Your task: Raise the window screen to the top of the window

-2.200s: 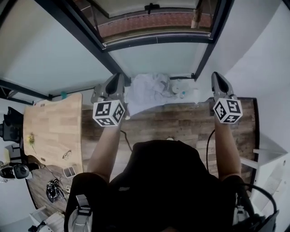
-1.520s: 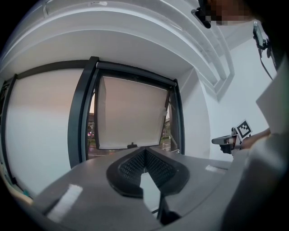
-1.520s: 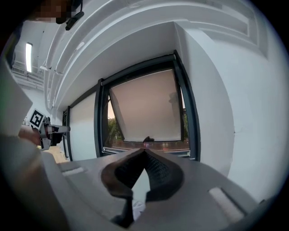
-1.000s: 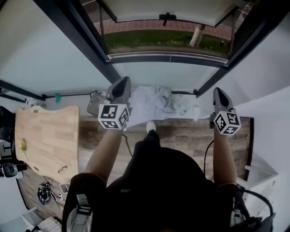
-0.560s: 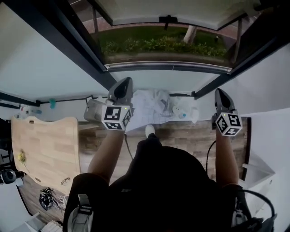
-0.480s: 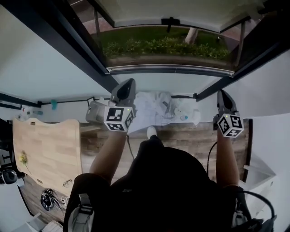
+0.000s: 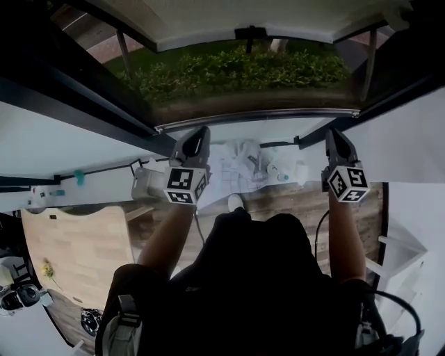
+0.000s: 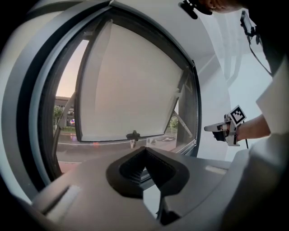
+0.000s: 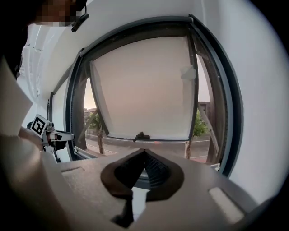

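Note:
The window has a dark frame (image 7: 90, 104). Its pale screen (image 7: 243, 14) hangs in the opening, with a black handle (image 7: 248, 32) on the lower edge. The left gripper view shows the screen (image 8: 131, 85) and handle (image 8: 132, 135) straight ahead, apart from the tips. So does the right gripper view, with screen (image 9: 144, 85) and handle (image 9: 141, 136). My left gripper (image 7: 198, 132) is shut and holds nothing, below the sill's left end. My right gripper (image 7: 334, 132) is shut and empty near the frame's right corner. Each appears in the other's view: right gripper (image 8: 212, 128), left gripper (image 9: 67, 134).
Below the opening runs a grey sill (image 7: 257, 115), with grass (image 7: 236, 69) outside. Crumpled white sheets and small bottles (image 7: 240, 163) lie on the wood floor (image 7: 358, 219) under the window. A light wooden desk (image 7: 76, 243) stands at the left, a white shelf (image 7: 400, 254) at the right.
Both grippers have moved forward toward the window and stayed shut. The window opening and the grass outside now fill more of the head view.

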